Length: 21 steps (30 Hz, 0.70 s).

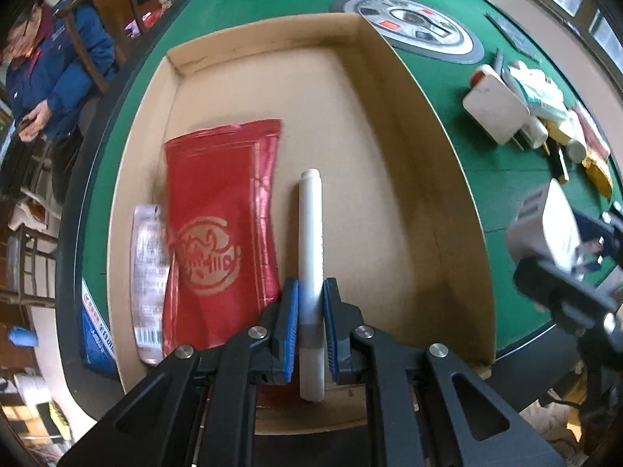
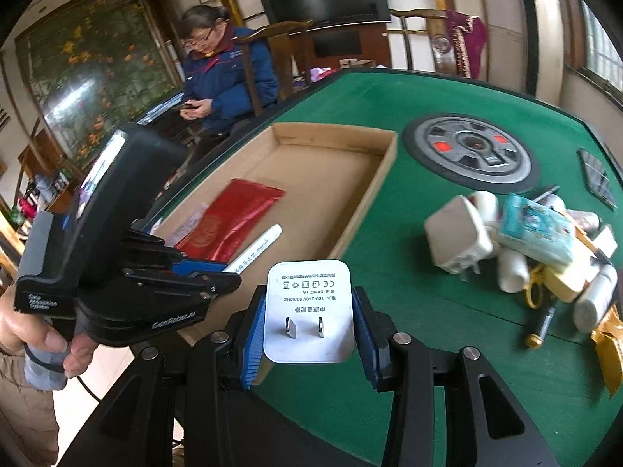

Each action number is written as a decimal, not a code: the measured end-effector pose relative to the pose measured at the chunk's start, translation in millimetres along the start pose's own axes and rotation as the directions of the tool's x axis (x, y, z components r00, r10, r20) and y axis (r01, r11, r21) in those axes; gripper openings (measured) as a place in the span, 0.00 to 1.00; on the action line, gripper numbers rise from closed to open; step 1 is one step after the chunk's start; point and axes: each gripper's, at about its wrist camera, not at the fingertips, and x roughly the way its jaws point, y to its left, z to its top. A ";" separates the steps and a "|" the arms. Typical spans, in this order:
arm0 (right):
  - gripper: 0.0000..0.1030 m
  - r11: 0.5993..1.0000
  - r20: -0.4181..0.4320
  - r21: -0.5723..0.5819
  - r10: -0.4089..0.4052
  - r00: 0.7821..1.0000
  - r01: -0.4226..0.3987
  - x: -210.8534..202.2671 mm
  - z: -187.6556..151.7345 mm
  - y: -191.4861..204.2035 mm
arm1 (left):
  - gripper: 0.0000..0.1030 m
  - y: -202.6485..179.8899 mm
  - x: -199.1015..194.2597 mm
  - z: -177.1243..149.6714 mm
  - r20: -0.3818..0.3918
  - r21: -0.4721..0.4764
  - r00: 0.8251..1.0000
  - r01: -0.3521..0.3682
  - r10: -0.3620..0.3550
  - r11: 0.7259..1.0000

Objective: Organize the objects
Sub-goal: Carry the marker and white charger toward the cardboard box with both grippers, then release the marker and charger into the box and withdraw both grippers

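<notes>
A: Green felt table (image 2: pixel 428 350), cardboard tray (image 1: pixel 389 89) near one edge, heap of loose items (image 2: pixel 545 245) well apart on the felt beyond the tray's long wall. Seated person in a blue jacket (image 2: pixel 229 78) behind, occupied with a phone.

B: Jaw status?

A: Left gripper (image 1: pixel 310 311): clamped narrow on a white marker (image 1: pixel 310 225), held near its lower end. Right gripper (image 2: pixel 309 334): closed at medium width on a white charger (image 2: pixel 309 307), prong face toward the camera, pads on its two side faces.

B: Location of held items relative to tray?

A: Marker over the tray floor, just beside a red pouch (image 1: pixel 222 233). Long axis in line with the fingers and roughly parallel to the pouch and the tray's long walls. Charger outside the tray, over the felt, near the tray's long wall.

B: Nearer hand for next placement?

A: Left, judged: already inside the tray walls, pointing steeply down. Release likely lays the marker parallel to the pouch. Right needs to cross the wall first; left gripper occupies the near part, so risk of collision.

B: Obstructions?

A: Marker-to-floor contact: cannot tell; lower tip hidden behind the fingers. Silver packet (image 1: pixel 148 272) partly under the pouch; blue item (image 1: pixel 95 330) at the tray's near corner cut off. Heap blurred; only a second white plug (image 2: pixel 459 237), a teal pack (image 2: pixel 537 229) and white tubes readable.
</notes>
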 end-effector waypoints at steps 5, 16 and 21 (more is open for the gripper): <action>0.43 0.999 -0.003 -0.026 0.030 1.000 -0.030 6.3 2.8 10.5 | 0.12 -4.9 0.7 3.1 0.002 0.016 1.000 -0.013 0.013 1.000; 0.44 0.994 -0.035 -0.057 0.089 0.995 -0.091 22.2 -3.0 17.8 | 0.12 5.1 -1.3 16.3 0.009 -0.023 1.000 0.001 -0.001 1.000; 0.42 0.993 -0.034 -0.077 0.092 0.995 -0.095 25.4 -4.7 22.8 | 0.14 11.5 -1.4 21.9 0.004 -0.054 1.000 0.027 -0.027 0.998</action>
